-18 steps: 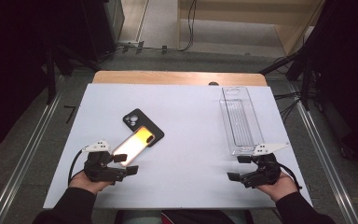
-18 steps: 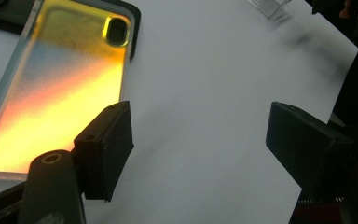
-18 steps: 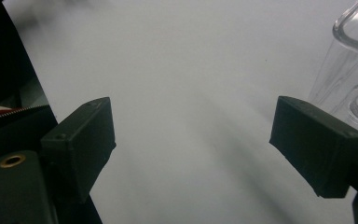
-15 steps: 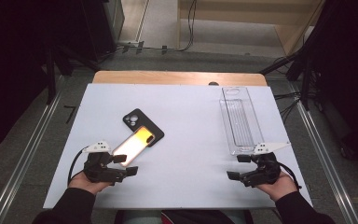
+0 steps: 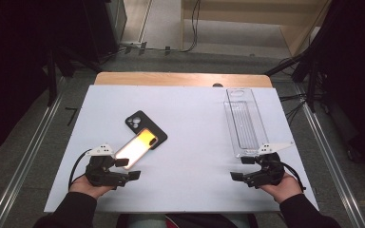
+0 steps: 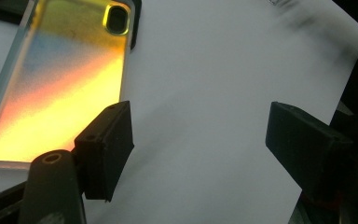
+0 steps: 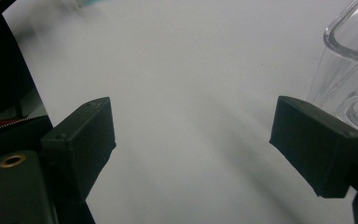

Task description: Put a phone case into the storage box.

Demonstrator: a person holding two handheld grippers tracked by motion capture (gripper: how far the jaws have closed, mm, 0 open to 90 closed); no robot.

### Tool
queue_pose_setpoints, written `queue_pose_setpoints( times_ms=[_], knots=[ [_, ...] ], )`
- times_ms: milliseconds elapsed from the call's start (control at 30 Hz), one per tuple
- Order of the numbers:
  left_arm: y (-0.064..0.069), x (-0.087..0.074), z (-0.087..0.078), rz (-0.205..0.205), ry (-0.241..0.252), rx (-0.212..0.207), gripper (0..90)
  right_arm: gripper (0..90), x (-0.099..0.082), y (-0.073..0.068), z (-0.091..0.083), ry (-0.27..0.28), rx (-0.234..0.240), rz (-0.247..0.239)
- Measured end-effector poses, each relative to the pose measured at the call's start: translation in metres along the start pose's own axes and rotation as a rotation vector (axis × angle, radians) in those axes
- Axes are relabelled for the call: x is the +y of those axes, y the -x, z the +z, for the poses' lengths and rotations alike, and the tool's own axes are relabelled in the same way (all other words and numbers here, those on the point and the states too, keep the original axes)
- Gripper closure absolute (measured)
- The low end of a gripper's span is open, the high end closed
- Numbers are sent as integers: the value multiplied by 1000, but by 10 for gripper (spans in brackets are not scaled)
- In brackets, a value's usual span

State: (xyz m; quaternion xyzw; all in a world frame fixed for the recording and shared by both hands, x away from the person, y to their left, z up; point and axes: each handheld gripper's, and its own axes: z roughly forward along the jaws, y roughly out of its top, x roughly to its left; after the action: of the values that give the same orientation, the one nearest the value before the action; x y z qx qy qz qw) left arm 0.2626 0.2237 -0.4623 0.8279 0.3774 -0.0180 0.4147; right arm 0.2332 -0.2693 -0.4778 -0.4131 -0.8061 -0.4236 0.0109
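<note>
Left gripper (image 5: 127, 168) jaws wide apart, empty, just beside iridescent phone case (image 5: 137, 148), black phone case (image 5: 145, 127) behind, right gripper (image 5: 242, 168) jaws wide, empty, near clear plastic tray (image 5: 244, 121), white bench (image 5: 190, 142).

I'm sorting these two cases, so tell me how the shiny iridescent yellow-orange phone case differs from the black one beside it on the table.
The iridescent yellow-orange phone case is glossy with clear edges; the black phone case is dark and dull. The iridescent one lies nearer the person, by the left hand-held gripper; the black one lies farther back. The iridescent case's far end overlaps the black one. Both lie flat on the white table, and each has a camera cutout.
</note>
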Motion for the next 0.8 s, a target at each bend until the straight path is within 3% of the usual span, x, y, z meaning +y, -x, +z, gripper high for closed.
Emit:
queue_pose_setpoints(
  times_ms=[100,267,800],
  knots=[
    [-1,1,-1,-12,8,-10,233,122,0,1,1,-5,-8,2],
    [0,2,0,-6,8,-2,233,122,0,7,-1,12,4,44],
    [0,3,0,2,2,-7,233,122,-1,1,1,5,3,30]
  ],
)
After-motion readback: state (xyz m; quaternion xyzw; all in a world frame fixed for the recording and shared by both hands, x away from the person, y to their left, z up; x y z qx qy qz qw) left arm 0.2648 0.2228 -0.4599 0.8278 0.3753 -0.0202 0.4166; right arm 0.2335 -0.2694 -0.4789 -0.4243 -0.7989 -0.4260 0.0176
